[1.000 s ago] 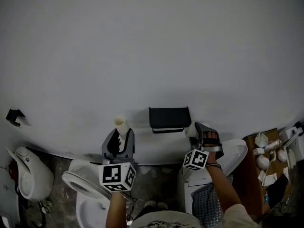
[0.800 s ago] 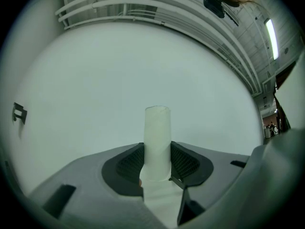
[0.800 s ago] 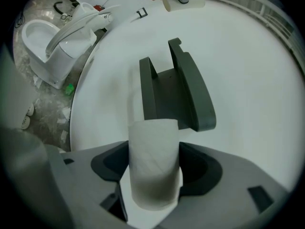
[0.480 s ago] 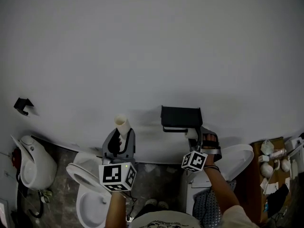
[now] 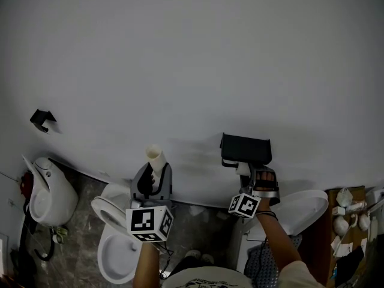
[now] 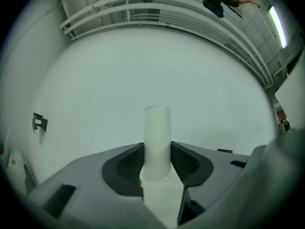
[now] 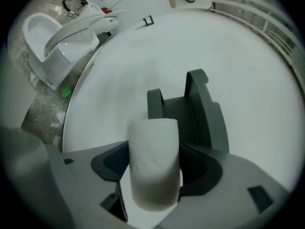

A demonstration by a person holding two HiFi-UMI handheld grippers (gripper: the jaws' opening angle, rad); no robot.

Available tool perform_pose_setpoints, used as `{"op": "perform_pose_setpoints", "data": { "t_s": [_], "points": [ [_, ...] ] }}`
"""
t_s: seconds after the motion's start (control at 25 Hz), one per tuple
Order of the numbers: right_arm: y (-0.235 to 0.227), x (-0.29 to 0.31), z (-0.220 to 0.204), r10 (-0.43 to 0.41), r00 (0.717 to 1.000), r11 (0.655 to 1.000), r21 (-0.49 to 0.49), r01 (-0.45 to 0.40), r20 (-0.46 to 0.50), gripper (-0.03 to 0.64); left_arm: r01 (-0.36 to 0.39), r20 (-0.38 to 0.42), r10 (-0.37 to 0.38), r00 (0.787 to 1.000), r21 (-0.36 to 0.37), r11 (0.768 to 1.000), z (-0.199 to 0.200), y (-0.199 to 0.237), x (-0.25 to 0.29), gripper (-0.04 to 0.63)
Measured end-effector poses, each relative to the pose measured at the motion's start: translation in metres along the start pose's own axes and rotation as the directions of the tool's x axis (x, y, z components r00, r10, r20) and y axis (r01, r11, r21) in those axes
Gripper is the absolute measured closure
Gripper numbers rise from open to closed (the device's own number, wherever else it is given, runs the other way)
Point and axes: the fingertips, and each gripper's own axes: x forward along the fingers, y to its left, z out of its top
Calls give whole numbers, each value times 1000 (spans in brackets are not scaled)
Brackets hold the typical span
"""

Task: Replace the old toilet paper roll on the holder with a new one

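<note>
Before the holder [image 7: 209, 123]: new roll [image 7: 153, 166] (gripped) | far left: toilet [image 7: 47, 56]

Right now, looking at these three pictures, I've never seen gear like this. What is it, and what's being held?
A person holds a hand-operated gripper in each hand; no robot. One picture comes from a head camera looking down, the other two from cameras riding on each gripper. The left gripper clamps a narrow white tube, likely the empty core. The right gripper clamps a fuller paper roll near the dark holder on the wall. A toilet stands below.
</note>
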Motion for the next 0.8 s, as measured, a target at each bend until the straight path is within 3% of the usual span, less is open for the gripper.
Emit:
{"op": "perform_pose_setpoints", "data": {
  "t_s": [0.28, 0.56, 0.68, 0.8],
  "points": [
    [0, -2, 37, 0, 998, 1000, -7, 0, 65, 305, -34, 4, 34, 999, 18, 999, 5, 17, -13, 420],
    [-2, -29, 51, 31, 990, 982, 179, -56, 139, 264, -24, 7, 24, 1000, 14, 1000, 7, 16, -14, 420],
    [-7, -50, 50, 26, 986, 946, 316, -79, 167, 265, -1, 12, 1, 1000, 7, 1000, 8, 8, -8, 420],
    [-24, -70, 45, 10, 979, 856, 504, -113, 201, 272, 33, 18, -33, 999, 5, 999, 10, -5, 0, 420]
  ]
}}
